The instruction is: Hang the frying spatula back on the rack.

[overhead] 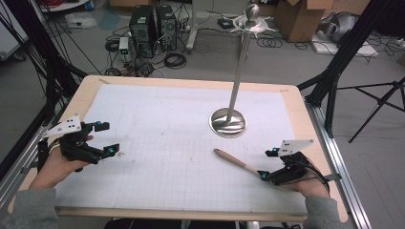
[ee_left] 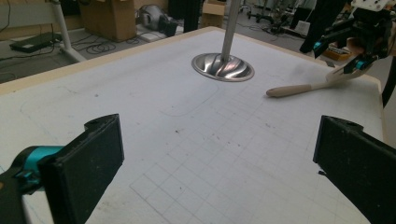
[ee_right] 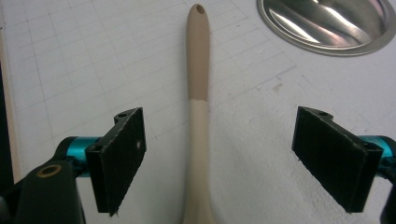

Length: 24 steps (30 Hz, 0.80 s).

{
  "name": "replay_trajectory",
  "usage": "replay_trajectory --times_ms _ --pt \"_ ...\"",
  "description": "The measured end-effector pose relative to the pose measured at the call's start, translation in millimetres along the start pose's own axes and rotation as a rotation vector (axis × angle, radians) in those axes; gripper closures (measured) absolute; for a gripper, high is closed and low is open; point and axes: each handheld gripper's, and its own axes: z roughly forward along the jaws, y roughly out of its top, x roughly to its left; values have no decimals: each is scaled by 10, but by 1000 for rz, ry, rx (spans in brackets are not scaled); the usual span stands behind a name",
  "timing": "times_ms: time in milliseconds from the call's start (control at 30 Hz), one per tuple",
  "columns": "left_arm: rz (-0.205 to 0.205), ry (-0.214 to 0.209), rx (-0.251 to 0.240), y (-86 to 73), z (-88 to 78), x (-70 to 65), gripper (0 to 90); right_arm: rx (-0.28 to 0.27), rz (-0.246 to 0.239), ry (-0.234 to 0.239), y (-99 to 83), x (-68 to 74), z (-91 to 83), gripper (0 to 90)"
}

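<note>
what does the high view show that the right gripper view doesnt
Only the high view takes in the left gripper, held open above the table's left side, the stand's tall pole with its hooked top, the person's sleeves, and the floor with cables and boxes beyond the table.

Only the right gripper view shows, close up, the hole at the tip of the spoon handle and the colour change halfway along it.

Both show the wooden spoon lying on the gridded mat, the stand's round metal base, and the right gripper open, its jaws either side of the spoon.

Even overhead light, soft shadows, blurred foreground, slight grain
</note>
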Motion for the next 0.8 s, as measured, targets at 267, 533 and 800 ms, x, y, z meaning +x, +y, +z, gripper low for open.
replay_trajectory --times_ms 267,533,800 --pt "-3 -8 -2 -2 5 -6 22 9 2 12 -17 -10 53 185" --pt "-5 -6 -1 -11 6 0 22 45 -7 8 -15 -20 94 230" --pt "-7 -4 4 -20 6 7 22 112 25 28 -33 -19 149 293"
